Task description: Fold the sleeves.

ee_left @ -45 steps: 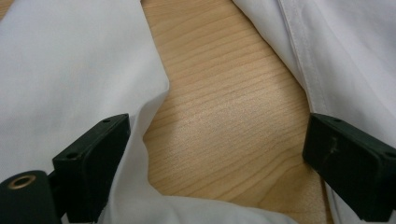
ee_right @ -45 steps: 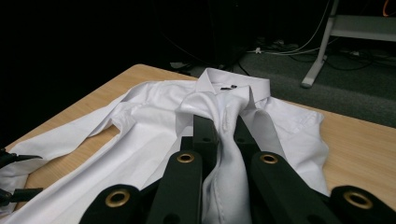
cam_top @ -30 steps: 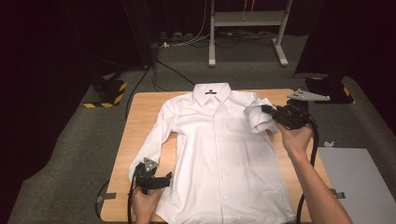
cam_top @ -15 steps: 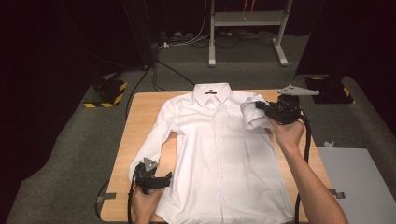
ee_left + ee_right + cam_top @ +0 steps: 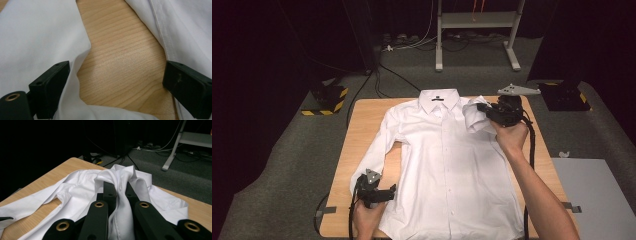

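A white button-up shirt lies face up on the wooden table, collar at the far edge. My right gripper is shut on the bunched right sleeve, held lifted beside the collar. In the right gripper view the fabric is pinched between the jaws of the right gripper. My left gripper rests at the near left, between the other sleeve and the shirt's side. In the left gripper view the left gripper is open over bare wood, with cloth against one jaw.
A metal stand and cables are on the carpet beyond the table. A yellow-and-black striped block lies at the far left, a dark object at the far right. A grey board lies right of the table.
My right gripper has carried the bunched sleeve leftward and away, closer to the collar. The left gripper has stayed in place.
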Demonstrator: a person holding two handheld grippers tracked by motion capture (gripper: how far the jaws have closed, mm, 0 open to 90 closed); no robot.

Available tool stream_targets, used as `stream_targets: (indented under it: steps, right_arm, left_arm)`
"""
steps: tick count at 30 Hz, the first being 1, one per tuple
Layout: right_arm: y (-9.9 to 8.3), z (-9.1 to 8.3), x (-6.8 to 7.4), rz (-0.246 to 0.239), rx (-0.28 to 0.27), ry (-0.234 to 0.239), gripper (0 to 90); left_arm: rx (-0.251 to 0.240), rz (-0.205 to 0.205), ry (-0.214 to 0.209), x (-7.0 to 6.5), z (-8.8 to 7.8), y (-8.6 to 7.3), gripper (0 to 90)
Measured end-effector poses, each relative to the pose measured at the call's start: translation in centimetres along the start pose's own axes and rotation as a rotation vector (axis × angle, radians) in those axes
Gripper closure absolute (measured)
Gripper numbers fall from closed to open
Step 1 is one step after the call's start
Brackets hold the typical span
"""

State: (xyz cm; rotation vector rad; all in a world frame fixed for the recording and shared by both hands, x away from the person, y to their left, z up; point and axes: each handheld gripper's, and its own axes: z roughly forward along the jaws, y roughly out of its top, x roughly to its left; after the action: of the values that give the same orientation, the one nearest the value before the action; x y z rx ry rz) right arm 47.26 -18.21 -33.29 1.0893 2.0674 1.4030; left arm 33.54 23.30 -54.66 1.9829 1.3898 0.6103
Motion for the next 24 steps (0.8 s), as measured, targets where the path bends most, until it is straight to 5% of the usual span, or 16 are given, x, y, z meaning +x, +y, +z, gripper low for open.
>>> stream_targets:
  steps: [24]
  right_arm:
    - [1.9, 3.7, 1.3, -0.018, 0.024, -0.010, 85.9]
  left_arm:
    - [0.000, 0.001, 0.001, 0.0, 0.0, 0.0, 8.5]
